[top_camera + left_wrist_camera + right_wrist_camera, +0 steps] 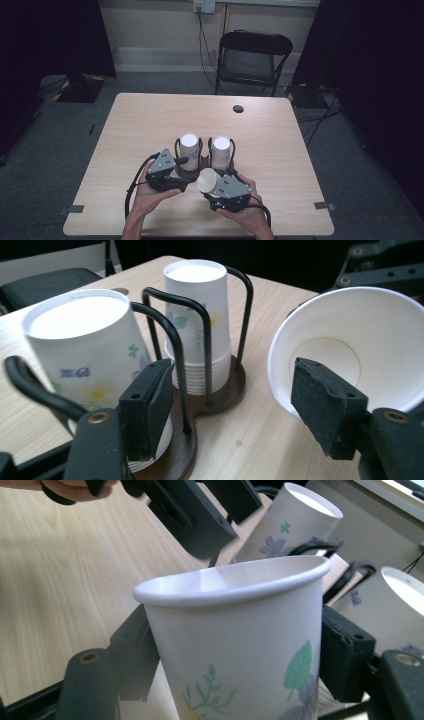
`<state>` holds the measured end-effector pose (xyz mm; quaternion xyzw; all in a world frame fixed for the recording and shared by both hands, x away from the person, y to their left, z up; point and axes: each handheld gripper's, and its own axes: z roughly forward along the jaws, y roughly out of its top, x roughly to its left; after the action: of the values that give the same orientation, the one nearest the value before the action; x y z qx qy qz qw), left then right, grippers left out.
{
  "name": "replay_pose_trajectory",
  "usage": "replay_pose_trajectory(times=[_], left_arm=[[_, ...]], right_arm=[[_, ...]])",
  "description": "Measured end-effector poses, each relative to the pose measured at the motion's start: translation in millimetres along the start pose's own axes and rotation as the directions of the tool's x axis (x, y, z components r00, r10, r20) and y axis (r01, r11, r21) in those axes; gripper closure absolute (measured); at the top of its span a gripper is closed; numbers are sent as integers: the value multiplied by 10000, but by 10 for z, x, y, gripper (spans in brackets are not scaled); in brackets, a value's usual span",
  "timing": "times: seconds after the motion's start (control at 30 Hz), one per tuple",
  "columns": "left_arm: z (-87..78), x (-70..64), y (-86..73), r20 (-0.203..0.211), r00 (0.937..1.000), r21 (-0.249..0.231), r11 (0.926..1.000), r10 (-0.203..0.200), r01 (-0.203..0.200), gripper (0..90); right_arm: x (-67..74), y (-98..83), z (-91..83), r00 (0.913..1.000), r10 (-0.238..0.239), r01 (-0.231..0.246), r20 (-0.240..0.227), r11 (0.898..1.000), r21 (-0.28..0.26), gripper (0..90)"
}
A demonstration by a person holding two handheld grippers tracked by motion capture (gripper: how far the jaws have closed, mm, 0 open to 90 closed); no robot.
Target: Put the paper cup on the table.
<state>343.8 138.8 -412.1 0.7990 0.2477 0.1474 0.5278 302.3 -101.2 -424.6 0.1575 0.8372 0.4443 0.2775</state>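
Observation:
A dark wooden cup holder (182,450) with black wire loops stands mid-table and carries two stacks of upside-down flowered paper cups, the left stack (189,149) and the right stack (221,150). My right gripper (211,186) is shut on a single paper cup (206,181), tilted with its mouth toward the left hand; the same cup (240,645) sits between the jaws in the right gripper view. My left gripper (232,385) is open, one pad (147,405) close beside the near stack (85,340), the other pad (325,410) in front of the held cup (350,350).
The light wooden table (135,130) has a round cable hole (238,108) near its far edge. A black folding chair (252,57) stands behind the table. Black curtains hang at both sides, and cables run along the floor at right.

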Motion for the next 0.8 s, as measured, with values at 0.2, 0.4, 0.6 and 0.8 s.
replay_pose_trajectory(times=[0.2, 0.4, 0.6, 0.8], left_arm=[[-74, 16, -30, -232, 9997, -335, 9994, -78, 70, 316], [-143, 49, -94, -679, 9975, -503, 9986, -179, 145, 310], [-192, 94, -168, -1002, 9947, -634, 9978, -242, 179, 282], [-229, 132, -234, -1145, 9929, -930, 9955, -308, 201, 253]], right_arm=[[-54, -99, -53, 9976, 688, -687, 108, 9976, -107, 287], [-139, -198, -130, 9877, 1543, -1529, 261, 9871, -469, 287], [-228, -261, -223, 9782, 2013, -1976, 512, 9778, -699, 290], [-274, -317, -249, 9702, 2361, -2320, 551, 9701, -718, 291]])
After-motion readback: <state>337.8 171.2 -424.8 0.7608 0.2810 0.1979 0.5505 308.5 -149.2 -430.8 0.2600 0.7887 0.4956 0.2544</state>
